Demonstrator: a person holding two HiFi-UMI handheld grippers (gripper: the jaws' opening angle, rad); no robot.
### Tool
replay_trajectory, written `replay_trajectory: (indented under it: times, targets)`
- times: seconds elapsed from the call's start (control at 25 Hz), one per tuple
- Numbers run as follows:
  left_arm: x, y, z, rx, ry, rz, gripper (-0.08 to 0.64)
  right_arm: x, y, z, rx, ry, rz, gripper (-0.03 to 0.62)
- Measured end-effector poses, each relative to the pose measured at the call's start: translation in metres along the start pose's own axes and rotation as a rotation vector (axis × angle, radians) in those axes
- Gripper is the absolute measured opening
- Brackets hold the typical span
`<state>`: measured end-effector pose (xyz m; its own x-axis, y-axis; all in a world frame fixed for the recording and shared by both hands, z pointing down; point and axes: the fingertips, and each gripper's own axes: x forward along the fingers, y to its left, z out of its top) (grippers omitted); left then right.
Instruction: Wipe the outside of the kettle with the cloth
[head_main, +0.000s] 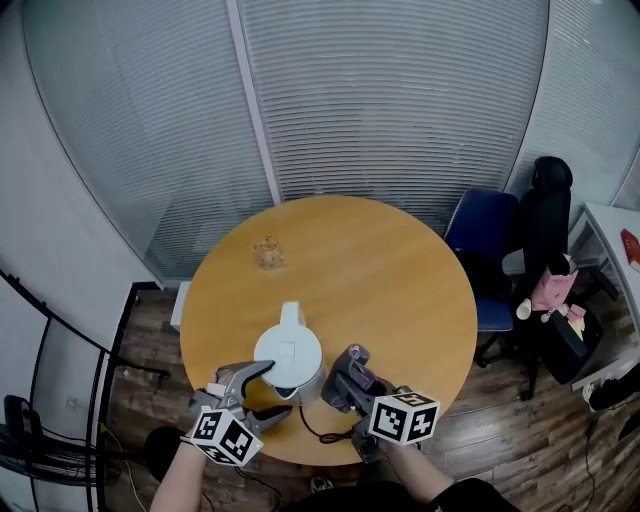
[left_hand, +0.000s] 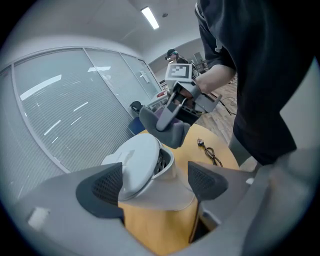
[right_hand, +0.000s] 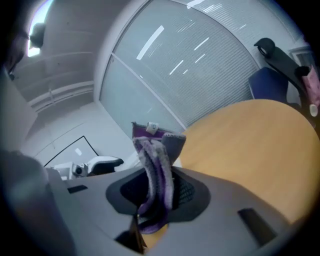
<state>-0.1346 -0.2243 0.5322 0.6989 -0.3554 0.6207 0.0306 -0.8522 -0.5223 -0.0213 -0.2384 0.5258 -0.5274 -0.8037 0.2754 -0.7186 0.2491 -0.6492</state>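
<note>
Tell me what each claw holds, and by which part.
Right claw: cloth, pinched near one end. Left claw: jaws around kettle body, grip uncertain.

Head view is dimmish, cool and flat, the surface (head_main: 400, 290) evenly lit with only weak soft shadows, and straight lines bow toward the frame edges. Left gripper view catches a ceiling light strip (left_hand: 150, 17) overhead, and bright streaks of glare sit on the glass wall (left_hand: 60, 115) there and in the right gripper view. Both gripper views are strong fisheye with black corners; close foreground is soft, the cloth (right_hand: 155, 185) blurred.
</note>
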Motion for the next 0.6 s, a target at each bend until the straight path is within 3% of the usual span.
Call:
replay_trajectory:
  times: [0.16,0.36,0.48,0.6]
  targets:
    - [0.000,0.001,0.001,-0.016,-0.016,0.015,0.394,-0.001,0.022,0.023,0.001,0.031,0.134,0.097]
    - [0.003,0.001,0.002,-0.019,0.000,0.027,0.394,0.018,0.016,0.018,0.006,0.116,0.195,0.097]
    - [0.003,0.002,0.001,-0.044,0.004,0.040,0.394,0.034,-0.011,0.001,0.066,0.188,0.193,0.097]
    - [0.004,0.002,0.002,-0.059,0.012,0.055,0.394,0.051,-0.049,-0.031,0.114,0.282,0.128,0.097]
